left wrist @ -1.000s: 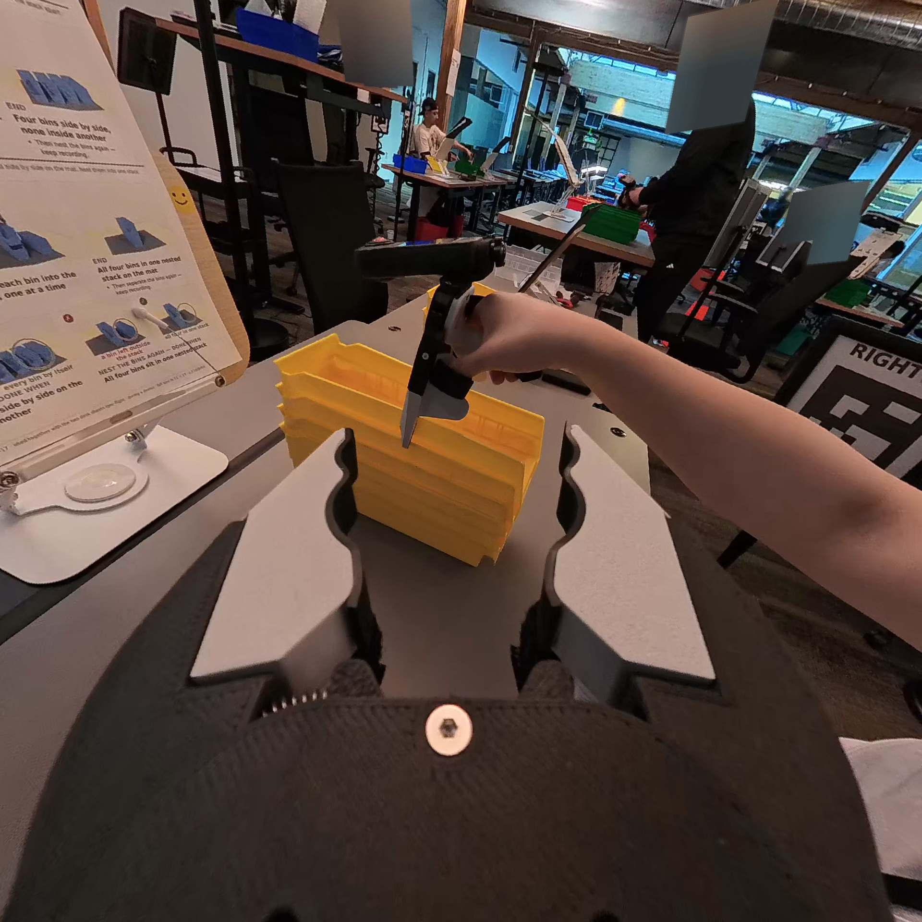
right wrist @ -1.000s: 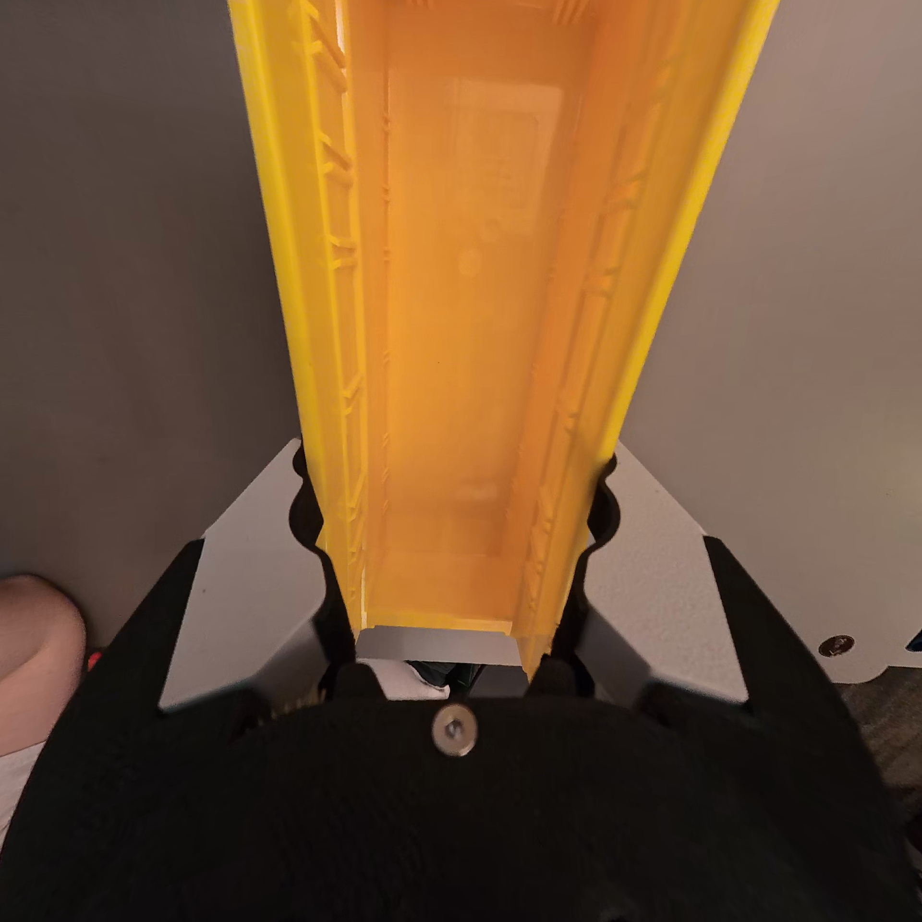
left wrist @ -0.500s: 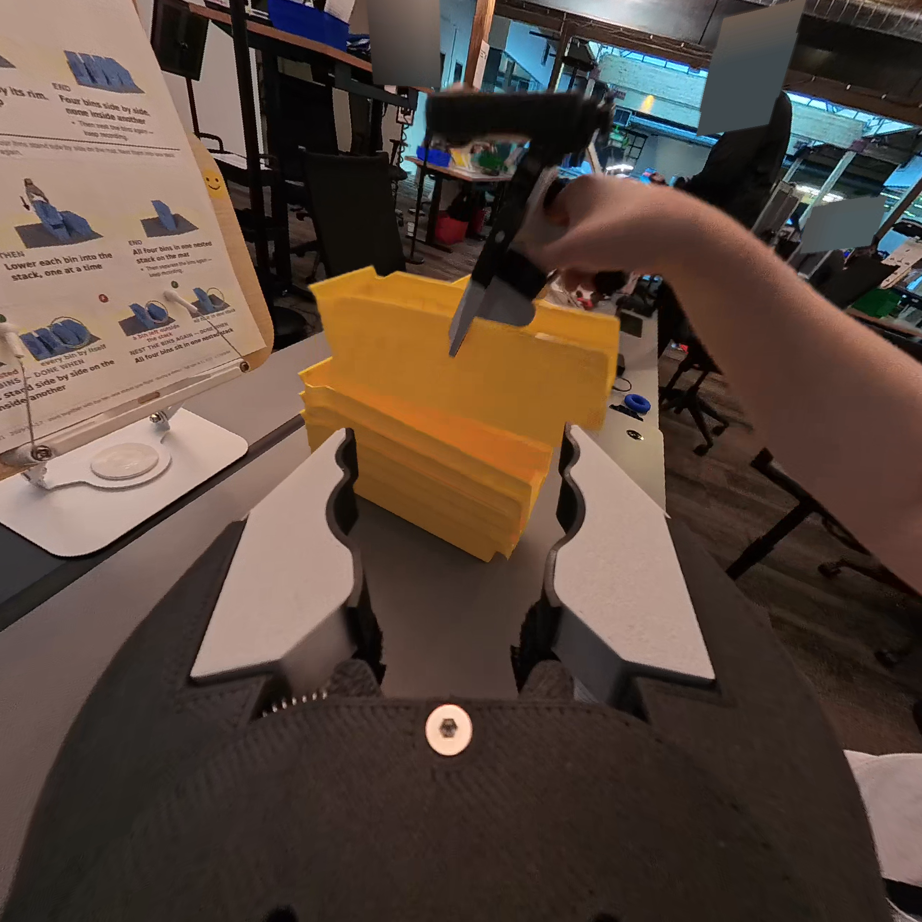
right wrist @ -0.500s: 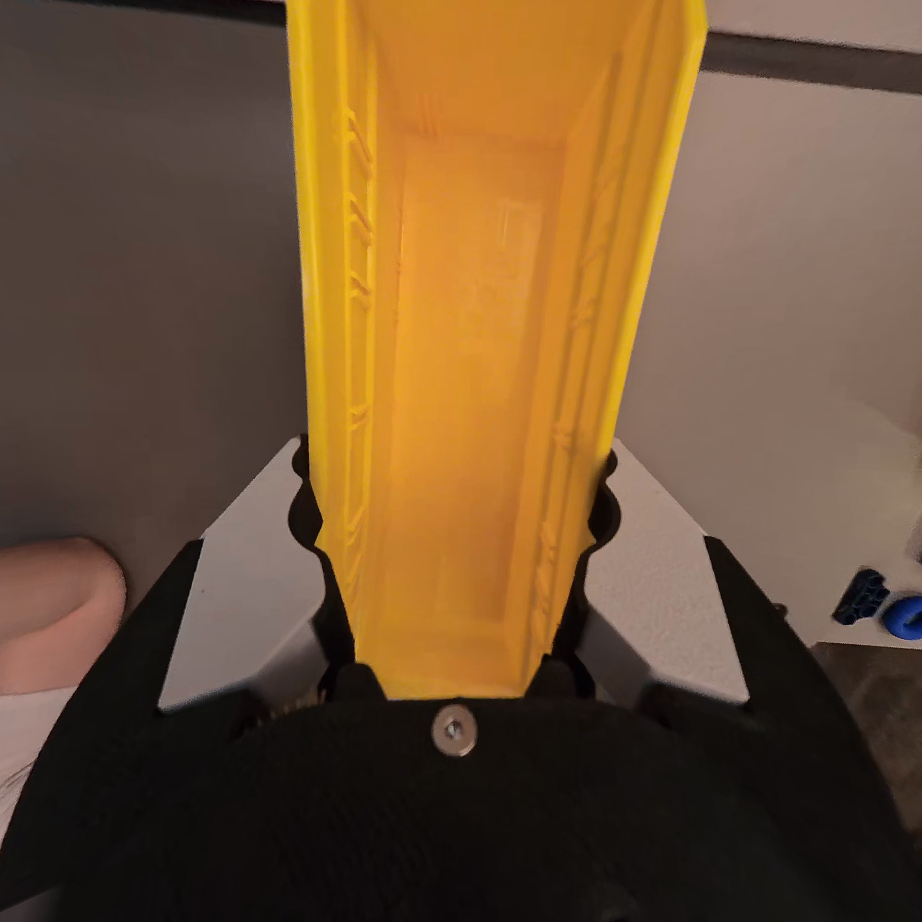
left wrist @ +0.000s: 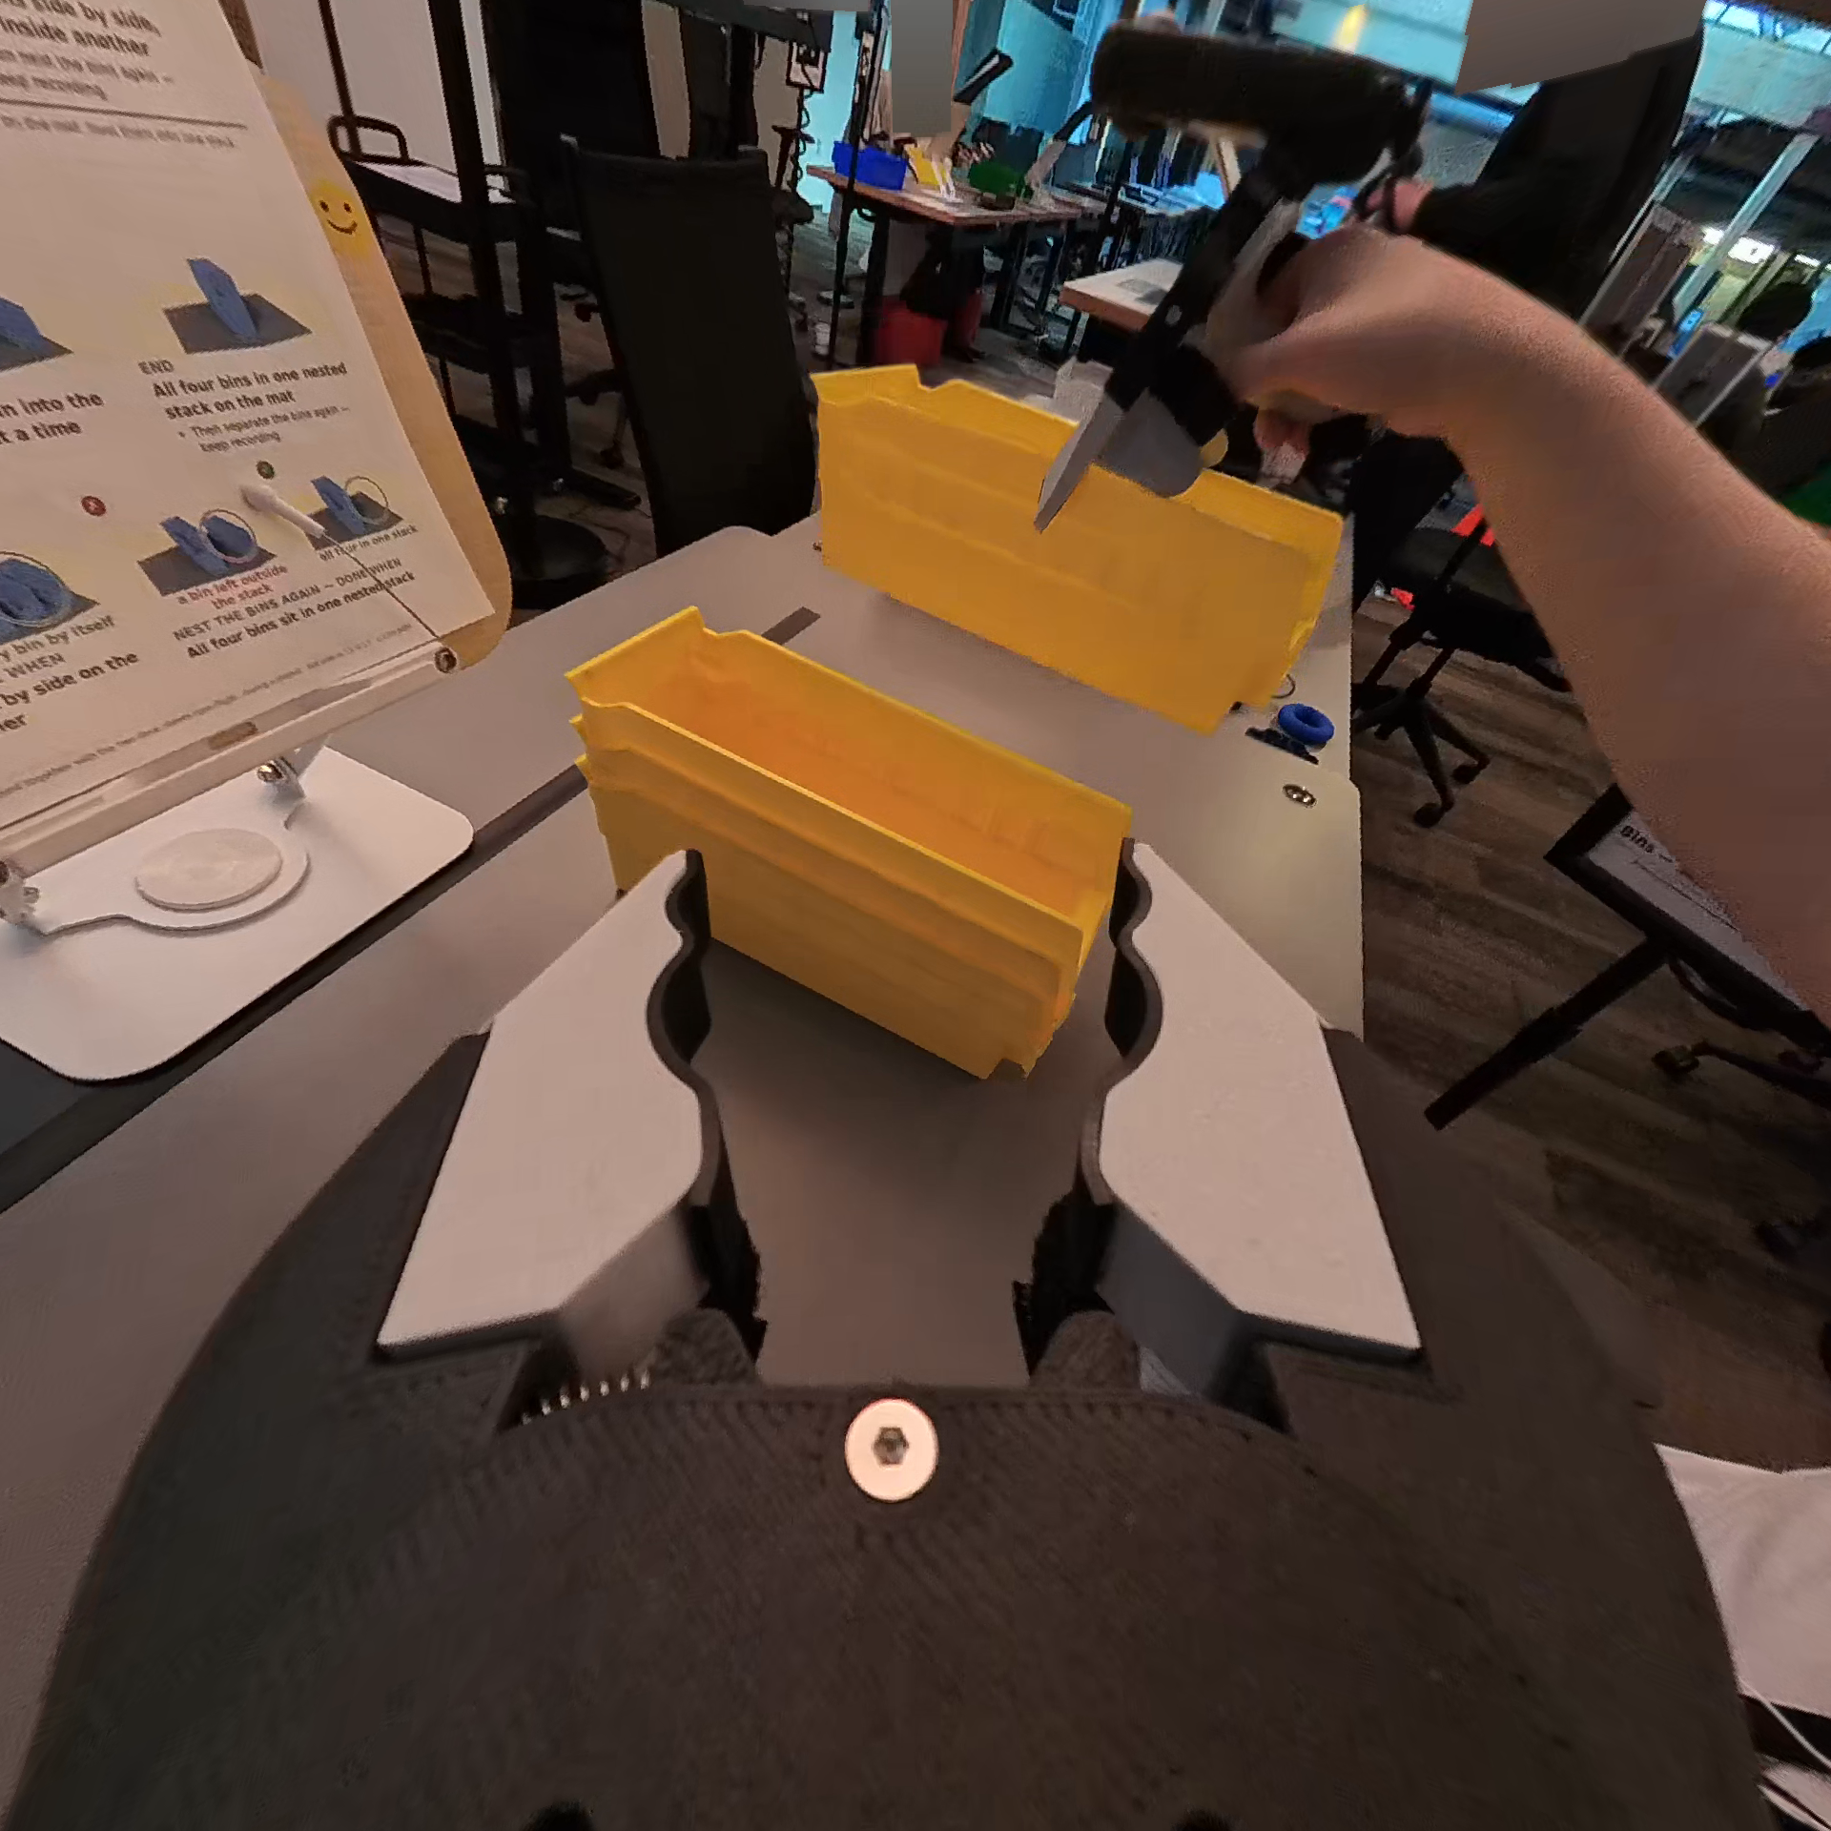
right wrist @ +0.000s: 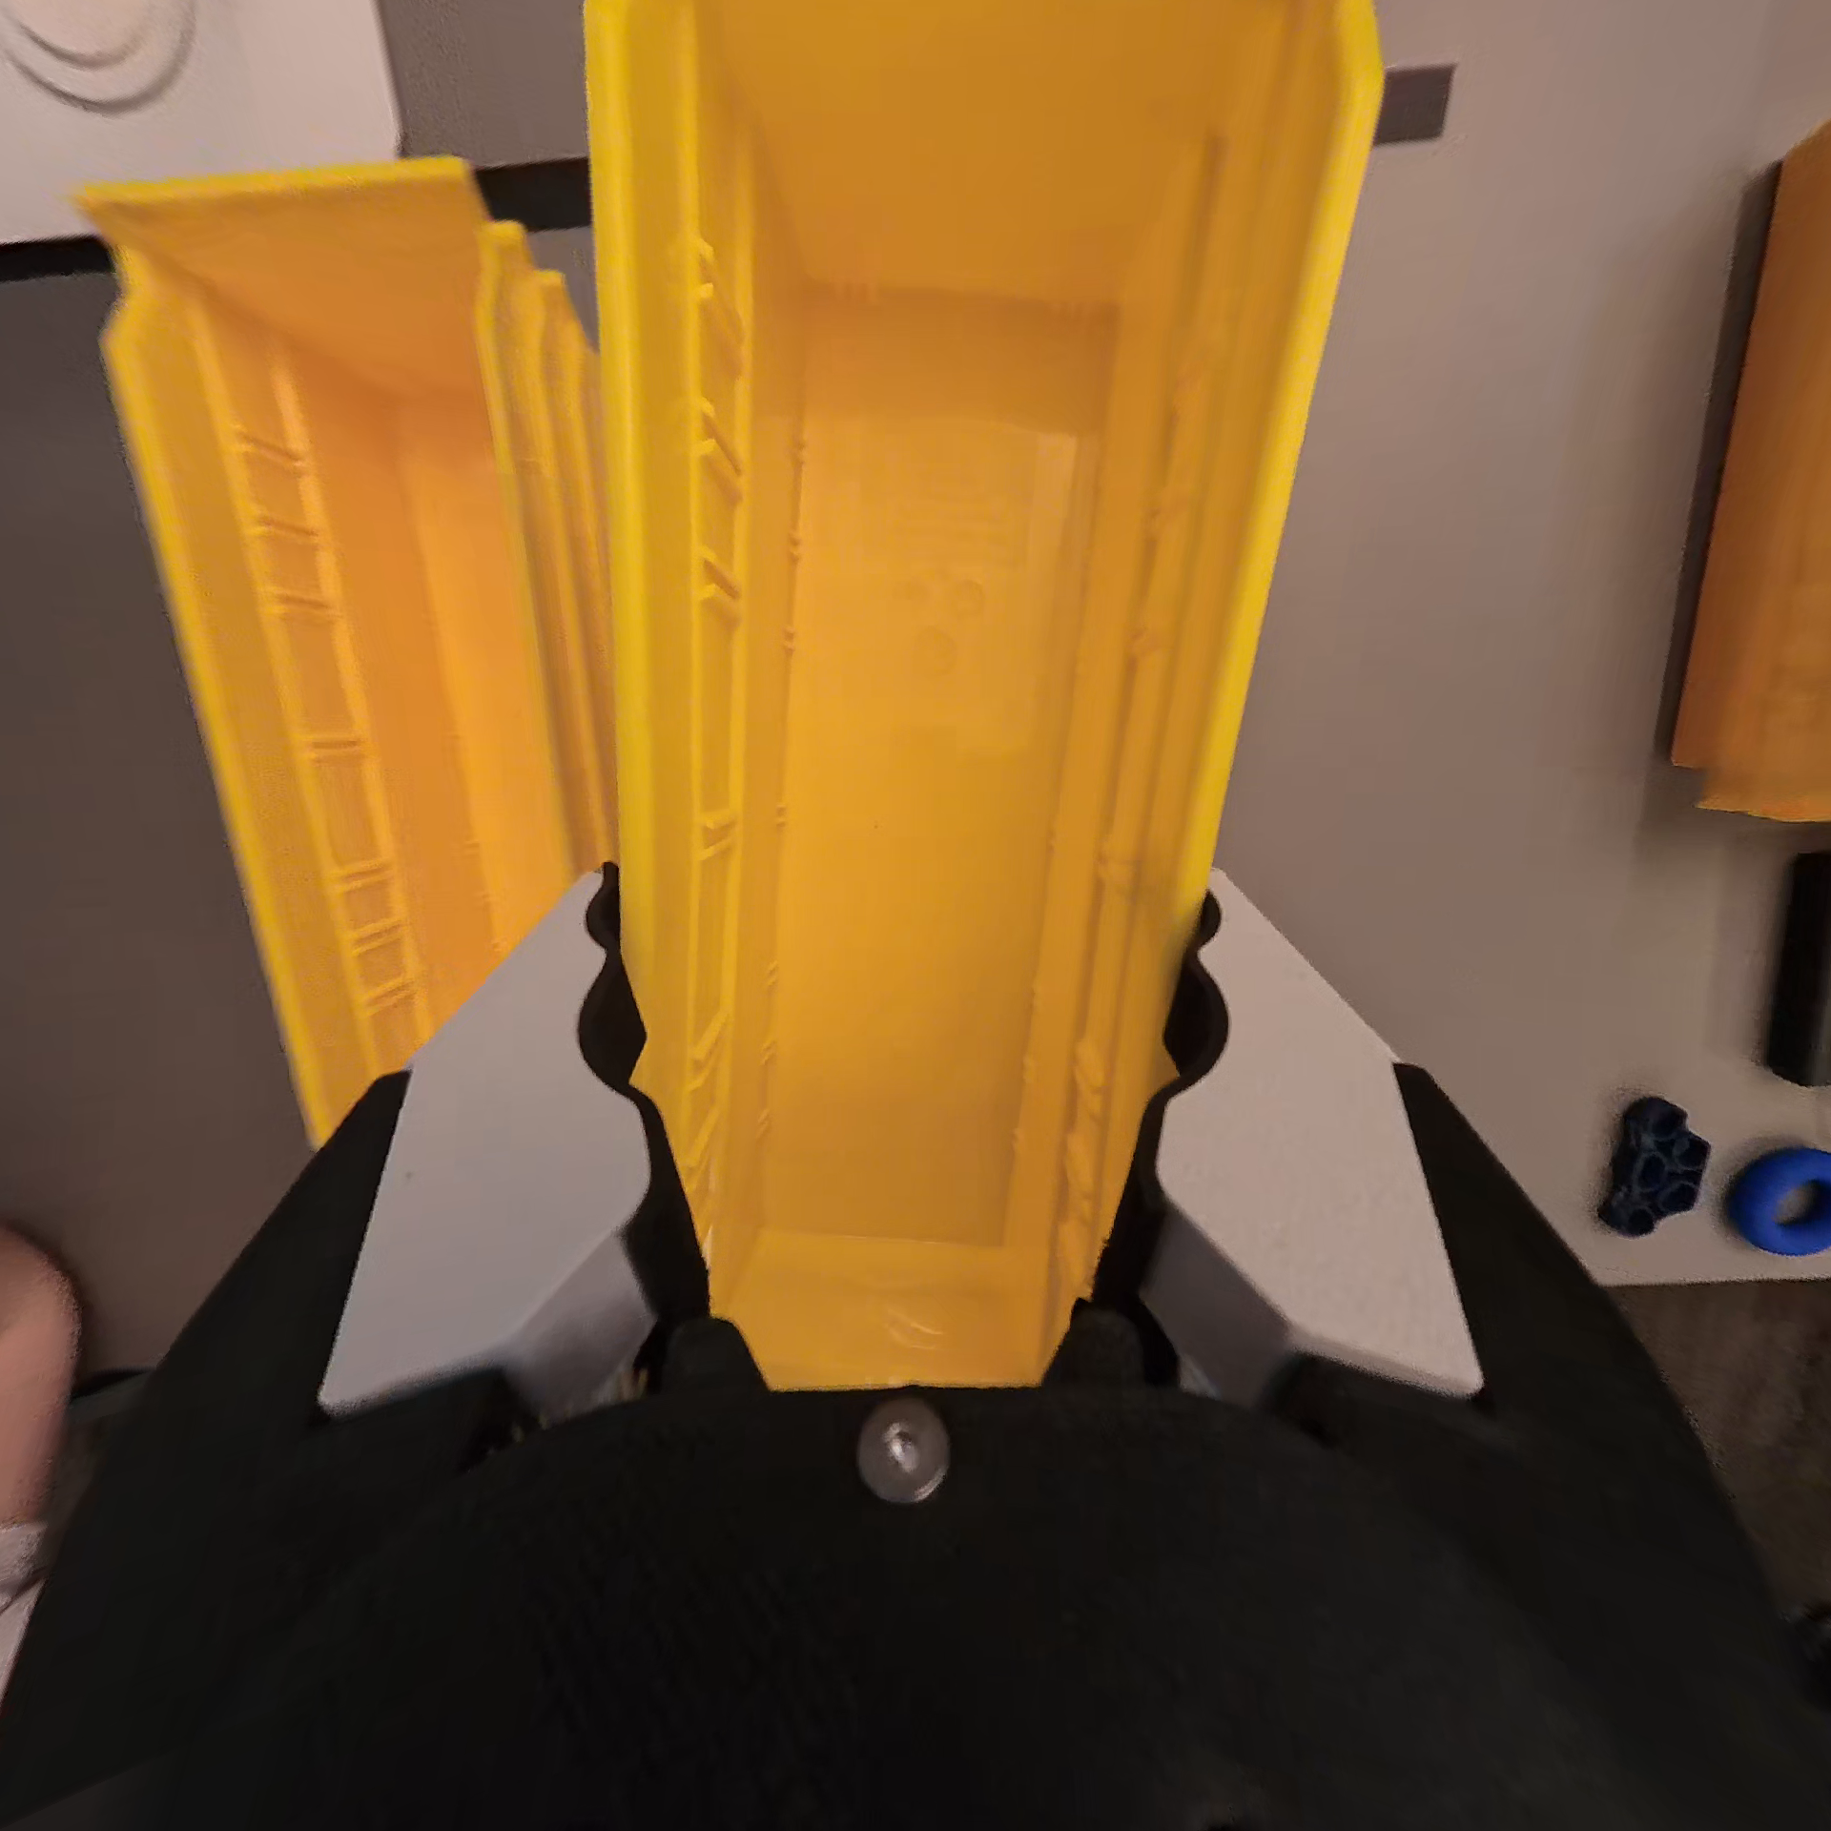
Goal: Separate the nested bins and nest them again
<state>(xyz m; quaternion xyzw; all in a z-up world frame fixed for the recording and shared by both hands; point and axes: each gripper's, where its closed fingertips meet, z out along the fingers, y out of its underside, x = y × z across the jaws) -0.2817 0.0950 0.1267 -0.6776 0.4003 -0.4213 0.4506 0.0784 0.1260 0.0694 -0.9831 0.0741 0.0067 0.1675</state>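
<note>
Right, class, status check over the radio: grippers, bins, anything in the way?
Right gripper clamped across one yellow bin, held off the table. Left gripper open, behind the remaining stack. Blue ring and dark blue piece at table edge.

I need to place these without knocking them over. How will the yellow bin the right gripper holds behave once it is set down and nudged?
The held yellow bin is long, narrow and tall-walled, so a sideways nudge could tip it. Its thin walls look light, and likely flex slightly under the right gripper. On the smooth grey table it would probably slide.
</note>
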